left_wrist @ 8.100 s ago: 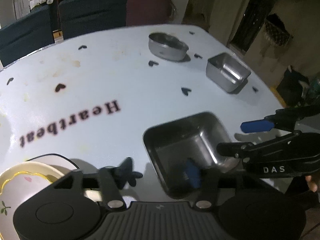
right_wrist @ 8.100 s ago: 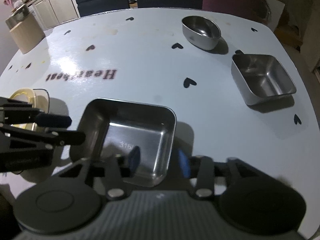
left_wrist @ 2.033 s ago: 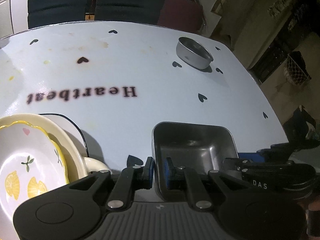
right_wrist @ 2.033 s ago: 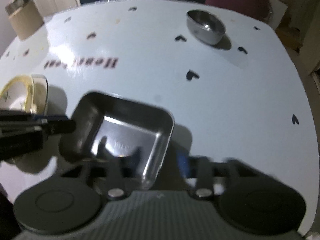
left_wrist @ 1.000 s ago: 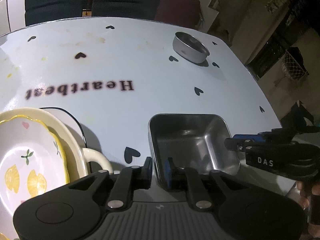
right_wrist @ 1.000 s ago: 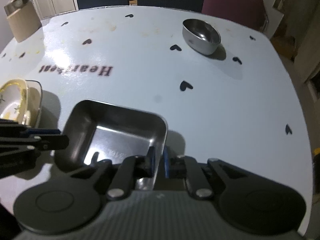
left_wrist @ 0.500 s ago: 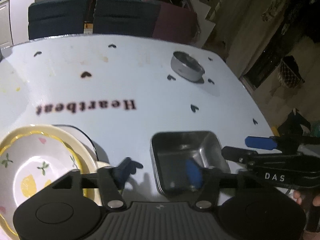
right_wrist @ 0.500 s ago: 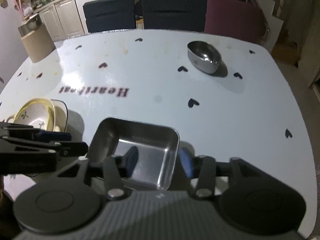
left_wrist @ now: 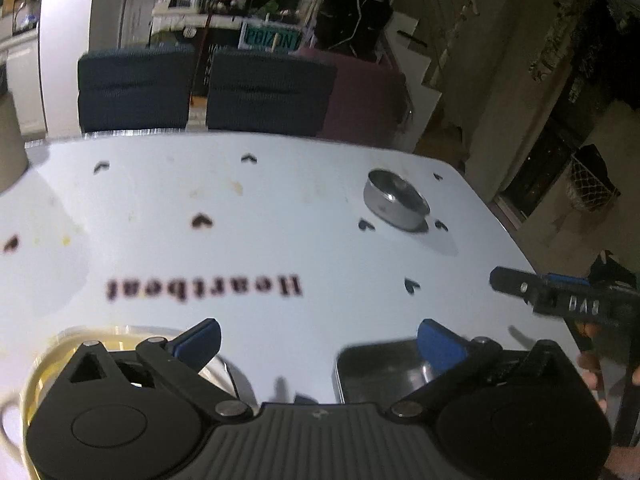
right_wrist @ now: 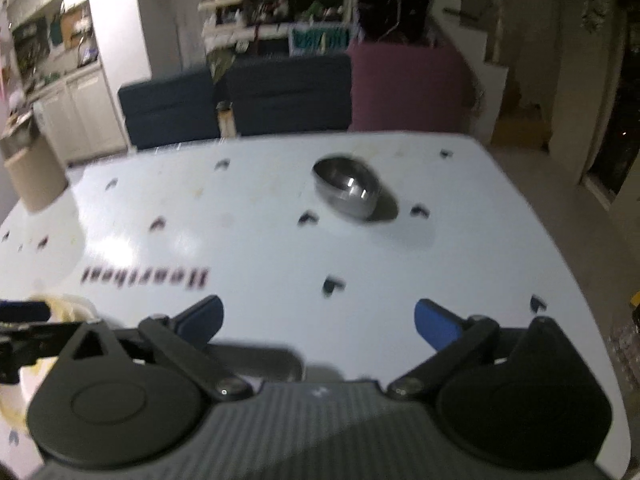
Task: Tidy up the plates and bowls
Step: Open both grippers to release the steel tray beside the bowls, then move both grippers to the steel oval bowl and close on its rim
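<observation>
A square steel tray (left_wrist: 376, 368) rests on the white table (left_wrist: 280, 240) at the near edge, largely hidden under both gripper bodies; in the right wrist view only a strip of the tray (right_wrist: 256, 356) shows. My left gripper (left_wrist: 320, 340) hangs above it with its jaws opening wide and nothing between them. My right gripper (right_wrist: 320, 320) is likewise opening and holds nothing. A round steel bowl (left_wrist: 396, 200) (right_wrist: 346, 190) stands at the far right. Stacked yellow-rimmed plates (left_wrist: 44, 360) (right_wrist: 68, 304) lie left of the tray.
Two dark blue chairs (left_wrist: 200, 88) and a maroon one (right_wrist: 404, 84) line the table's far edge. A beige container (right_wrist: 36, 176) stands at the back left corner. The table's right edge (right_wrist: 560, 248) drops to the floor.
Both grippers have let go of the steel tray's rim and spread wide. They rose and tipped upward, so the tray now sits low in both views.
</observation>
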A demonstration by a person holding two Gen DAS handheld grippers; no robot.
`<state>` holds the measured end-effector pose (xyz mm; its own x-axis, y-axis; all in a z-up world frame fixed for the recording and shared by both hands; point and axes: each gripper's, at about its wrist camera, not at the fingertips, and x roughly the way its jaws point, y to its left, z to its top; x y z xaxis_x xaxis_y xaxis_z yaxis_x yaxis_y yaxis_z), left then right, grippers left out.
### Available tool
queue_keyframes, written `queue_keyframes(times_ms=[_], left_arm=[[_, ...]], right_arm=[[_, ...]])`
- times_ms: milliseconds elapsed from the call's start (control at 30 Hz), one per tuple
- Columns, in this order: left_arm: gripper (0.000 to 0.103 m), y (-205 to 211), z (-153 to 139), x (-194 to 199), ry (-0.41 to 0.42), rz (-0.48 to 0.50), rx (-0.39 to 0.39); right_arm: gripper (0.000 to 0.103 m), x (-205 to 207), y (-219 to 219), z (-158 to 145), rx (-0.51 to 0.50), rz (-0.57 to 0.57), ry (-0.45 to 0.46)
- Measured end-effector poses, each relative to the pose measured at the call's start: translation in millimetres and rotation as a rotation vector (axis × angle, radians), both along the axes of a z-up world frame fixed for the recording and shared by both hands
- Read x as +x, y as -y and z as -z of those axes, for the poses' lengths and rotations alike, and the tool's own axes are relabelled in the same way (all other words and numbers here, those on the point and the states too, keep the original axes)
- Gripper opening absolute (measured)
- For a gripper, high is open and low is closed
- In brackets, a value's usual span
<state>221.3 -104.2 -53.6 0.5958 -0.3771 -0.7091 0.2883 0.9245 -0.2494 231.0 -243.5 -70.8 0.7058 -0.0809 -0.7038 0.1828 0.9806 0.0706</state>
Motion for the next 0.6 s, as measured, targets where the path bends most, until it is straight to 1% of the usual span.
queue_keyframes(times_ms=[67, 167, 233, 267, 333, 433, 533, 600], left_arm=[[0.103, 2.2, -6.0, 7.6, 0.025, -0.005, 0.002], [0.103, 7.3, -14.1, 21.7, 0.065, -0.011, 0.009], [0.103, 14.0, -16.8, 32.8, 0.079, -0.004, 0.041], [0.103, 17.9, -16.5, 38.8, 0.086, 0.007, 0.058], [0.103, 25.8, -14.9, 51.2, 0.104, 0.024, 0.076], [0.103, 35.1, -9.3, 72.2, 0.110, 0.035, 0.077], [0.103, 43.7, -3.3, 95.0, 0.116, 0.035, 0.072], [0.103, 48.2, -0.1, 108.8, 0.122, 0.028, 0.061]], right_arm=[[0.103, 8.3, 16.6, 1.8, 0.052, 0.045, 0.011], [0.103, 18.8, 43.3, 4.4, 0.115, 0.145, 0.045], [0.103, 25.7, 59.4, 7.0, 0.131, 0.213, 0.085], [0.103, 29.8, 66.3, 9.0, 0.135, 0.236, 0.088], [0.103, 41.6, 78.8, 14.8, 0.154, 0.274, 0.075], [0.103, 60.7, 93.9, 25.3, 0.169, 0.321, 0.049], [0.103, 83.5, 97.6, 36.1, 0.147, 0.337, -0.010], [0.103, 97.6, 98.8, 39.5, 0.132, 0.341, -0.023]])
